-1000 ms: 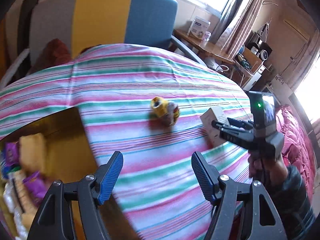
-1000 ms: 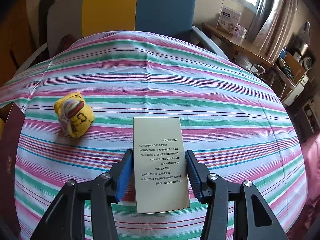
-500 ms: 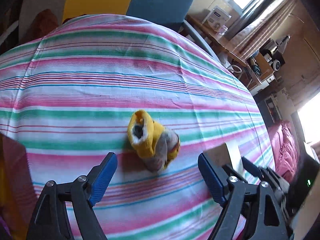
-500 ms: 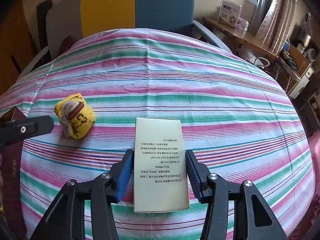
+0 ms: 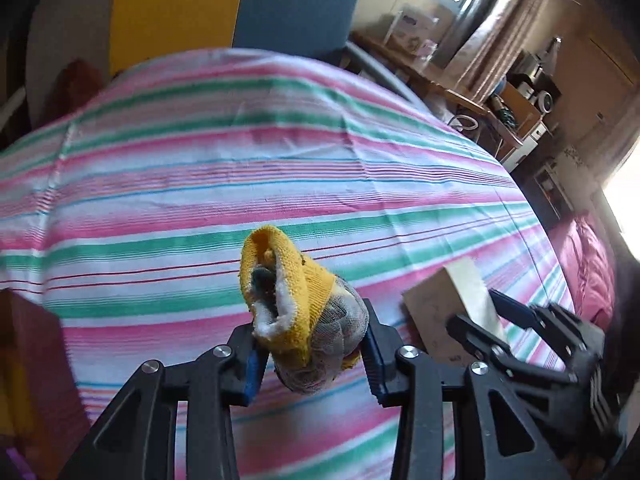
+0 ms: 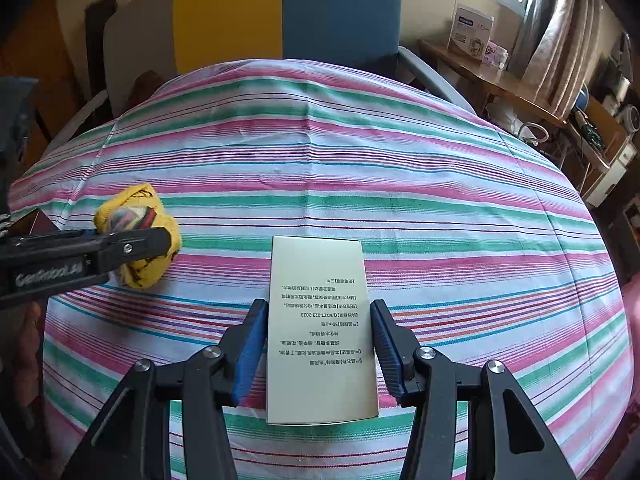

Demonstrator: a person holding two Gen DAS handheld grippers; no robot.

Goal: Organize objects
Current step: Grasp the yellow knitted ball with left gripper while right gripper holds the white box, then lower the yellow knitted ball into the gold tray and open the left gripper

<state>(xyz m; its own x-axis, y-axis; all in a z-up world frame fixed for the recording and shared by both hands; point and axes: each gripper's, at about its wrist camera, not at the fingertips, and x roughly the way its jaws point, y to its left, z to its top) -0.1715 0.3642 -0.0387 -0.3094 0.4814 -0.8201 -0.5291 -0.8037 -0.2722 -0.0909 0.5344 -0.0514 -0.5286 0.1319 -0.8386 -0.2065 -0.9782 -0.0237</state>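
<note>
The left tongs [image 5: 312, 344] have just been closing and now grip a rolled-up yellow sock [image 5: 300, 312], their blue pads pressed against both sides of the bundle. The sock's open yellow cuff points up and away from the camera, with grey and striped fabric bulging lower down between the jaws. Whether the sock touches the striped cloth [image 5: 240, 184] under it cannot be told. From the right wrist view the same sock [image 6: 138, 236] shows at the left side of the cloth, half covered by a black finger of the left tongs [image 6: 132, 246]. The right tongs [image 6: 318, 344] hold a pale cream box [image 6: 320, 320] with small printed text on its top face, the jaws set narrow on its long sides, above the pink, green and white stripes. In the left wrist view the box [image 5: 444, 300] sits just right of the sock, held by the right tongs [image 5: 486, 312]. A chair [image 6: 288, 20] with grey, yellow and blue panels stands behind the cloth.
</note>
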